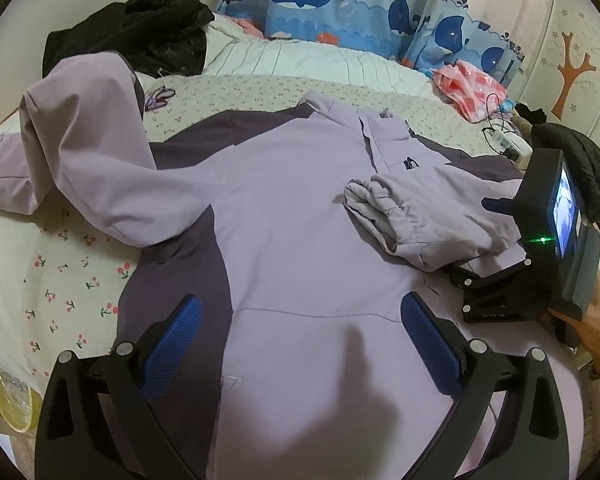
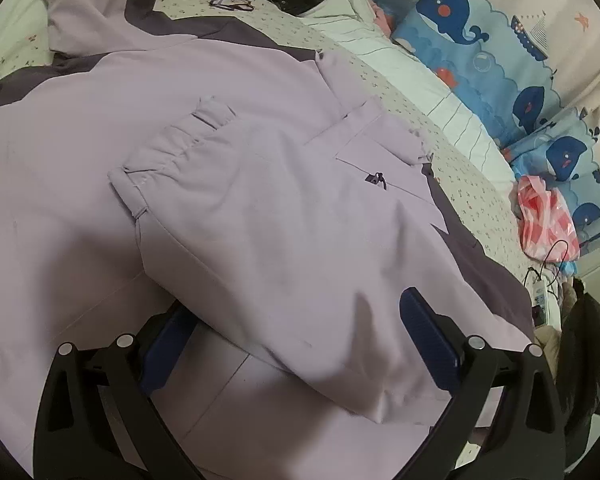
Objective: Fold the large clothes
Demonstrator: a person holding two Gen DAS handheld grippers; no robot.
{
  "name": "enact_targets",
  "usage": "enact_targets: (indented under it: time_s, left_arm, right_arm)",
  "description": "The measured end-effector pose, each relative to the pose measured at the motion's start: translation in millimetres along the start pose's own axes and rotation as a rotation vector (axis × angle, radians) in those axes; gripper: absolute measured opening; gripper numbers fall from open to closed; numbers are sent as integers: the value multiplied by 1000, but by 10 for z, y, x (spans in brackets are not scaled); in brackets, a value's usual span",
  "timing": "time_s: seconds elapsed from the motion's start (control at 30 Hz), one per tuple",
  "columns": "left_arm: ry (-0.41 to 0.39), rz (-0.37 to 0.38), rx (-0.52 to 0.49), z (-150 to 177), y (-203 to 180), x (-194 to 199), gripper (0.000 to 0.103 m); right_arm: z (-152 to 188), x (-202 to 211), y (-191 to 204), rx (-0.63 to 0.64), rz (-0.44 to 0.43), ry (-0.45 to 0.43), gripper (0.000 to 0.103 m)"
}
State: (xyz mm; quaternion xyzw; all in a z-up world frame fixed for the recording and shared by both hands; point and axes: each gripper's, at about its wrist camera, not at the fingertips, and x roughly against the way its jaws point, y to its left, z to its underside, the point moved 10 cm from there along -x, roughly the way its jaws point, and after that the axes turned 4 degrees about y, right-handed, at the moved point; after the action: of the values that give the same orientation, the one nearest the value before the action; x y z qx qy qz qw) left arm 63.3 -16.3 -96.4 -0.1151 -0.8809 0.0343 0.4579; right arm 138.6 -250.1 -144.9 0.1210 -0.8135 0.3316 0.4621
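1. Two hand-held grippers are at work. Your left hand-held gripper [image 1: 300,344] is spread wide and holds nothing, hanging over the big light-purple jacket with dark-purple panels [image 1: 284,208] that lies flat on the flowery bed sheet [image 1: 60,280].
2. Your right hand-held gripper [image 2: 296,340] is wide too, with the folded-in sleeve [image 2: 260,220] between its fingers. It is not pinched, so it could slide off.
3. The other long sleeve [image 1: 80,152] is bunched up on the far side. Pull too fast and the jacket drags crooked.
4. The black cord [image 1: 496,120] lies near; do not snag it.
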Motion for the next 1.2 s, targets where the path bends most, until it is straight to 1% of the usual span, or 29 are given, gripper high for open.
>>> enact_targets:
  time_s: [0.2, 0.27, 0.3, 0.37, 0.4, 0.43, 0.47, 0.5, 0.53, 0.6, 0.67, 0.7, 0.73, 0.8, 0.87, 0.9, 0.93, 0.97, 1.0, 1.03, 1.07, 1.13, 1.17, 1.2]
  left_arm:
    - [-9, -7, -13, 8, -32, 13, 96]
    - [0, -8, -12, 25, -34, -9, 96]
    - [7, -10, -12, 35, -35, -25, 96]
    - [12, -10, -13, 44, -40, -35, 96]
    - [16, -9, -13, 49, -38, -43, 96]
    - [19, -10, -11, 54, -33, -48, 96]
    - [21, -9, -9, 56, -29, -55, 96]
    - [26, -6, -6, 63, -24, -65, 96]
    - [31, -2, -3, 69, -16, -76, 96]
    - [45, 12, 10, 80, -7, -101, 96]
    - [58, 28, 29, 79, 19, -124, 96]
    - [63, 36, 43, 82, 39, -134, 96]
    - [67, 43, 56, 85, 56, -142, 96]
    - [76, 52, 73, 101, 74, -158, 96]
    - [86, 56, 86, 110, 78, -175, 96]
    - [90, 57, 89, 114, 76, -183, 96]
    - [96, 58, 91, 119, 76, -193, 96]
    - [100, 58, 93, 117, 79, -205, 96]
    - [105, 59, 94, 120, 78, -214, 96]
    - [110, 59, 96, 119, 81, -224, 96]
    - [115, 58, 96, 125, 84, -232, 96]
    - [130, 56, 97, 136, 83, -258, 96]
    - [136, 55, 97, 139, 82, -270, 96]
    - [145, 55, 97, 144, 85, -288, 96]
  right_arm:
    - [-145, -123, -85, -23, 16, -10, 96]
    - [-211, -195, -137, -52, -3, -21, 94]
    - [-252, -259, -164, -98, -61, -24, 77]
    - [-308, -330, -207, -194, -210, -23, 44]
    - [-337, -321, -273, -231, -229, -37, 25]
    - [-374, -274, -430, -311, -271, -71, 20]
    - [-388, -213, -571, -391, -329, -105, 19]
    - [-379, -99, -818, -516, -408, -163, 17]
    - [-342, 14, -1044, -607, -455, -214, 16]
    - [-198, 292, -1537, -757, -513, -332, 15]
    - [44, 592, -2057, -885, -526, -449, 15]
    - [238, 764, -2366, -964, -533, -520, 15]
    - [413, 883, -2622, -1026, -531, -573, 15]
    - [926, 1153, -3173, -1171, -497, -698, 15]
    - [1425, 1294, -3540, -1286, -452, -770, 15]
    - [1739, 1328, -3711, -1354, -427, -799, 15]
    - [2083, 1317, -3853, -1427, -405, -815, 15]
    - [2312, 1282, -3937, -1476, -394, -819, 16]
    - [2648, 1173, -4001, -1553, -386, -808, 18]
    - [2897, 1041, -4013, -1612, -396, -785, 19]
    - [3096, 898, -4016, -1665, -409, -754, 22]
    - [3464, 568, -3963, -1764, -451, -686, 36]
    - [3591, 433, -3931, -1812, -462, -650, 62]
    - [3697, 332, -3906, -1858, -476, -625, 75]
